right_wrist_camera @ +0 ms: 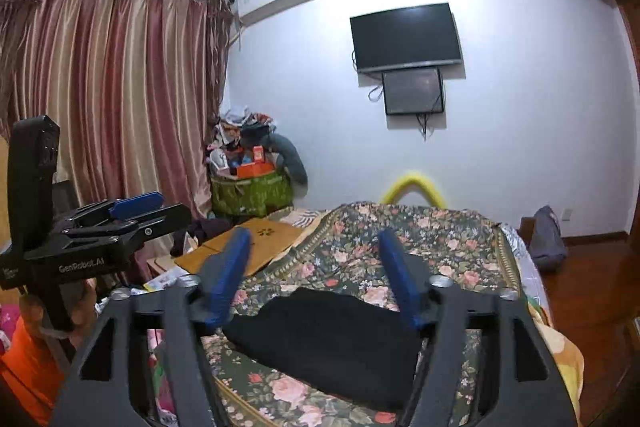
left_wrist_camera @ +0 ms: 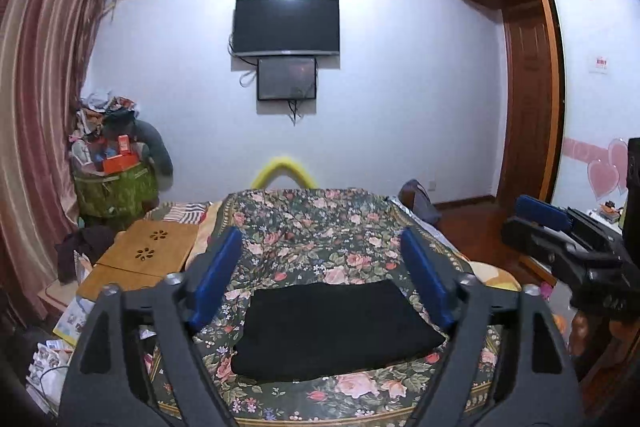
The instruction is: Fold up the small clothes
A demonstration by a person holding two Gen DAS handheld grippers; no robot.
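The left gripper [left_wrist_camera: 322, 239], a black two-finger tool with blue pads, stood wide apart and held nothing, filling the bottom of the left wrist view; the right gripper [right_wrist_camera: 314, 241], of the same build, was likewise spread wide and empty across the bottom of the right wrist view. Each also showed at the edge of the other's frame, the right one at middle right and the left one at middle left. Beneath them, a dark floral-patterned bedspread [left_wrist_camera: 320, 219] covered the bed through the centre of both frames. A pink and gold striped curtain [right_wrist_camera: 108, 87] hung in the upper left of the right wrist view. A black wall-mounted television [left_wrist_camera: 287, 26] sat at upper centre, with a smaller dark screen [left_wrist_camera: 287, 78] just below it. A green bag heaped with clutter [left_wrist_camera: 116, 187] stood at middle left, near a light wooden folding table [left_wrist_camera: 148, 251]. The folded black garment [left_wrist_camera: 336, 331] lay flat on the bedspread, low in the centre, between the fingers in both views and apart from them.
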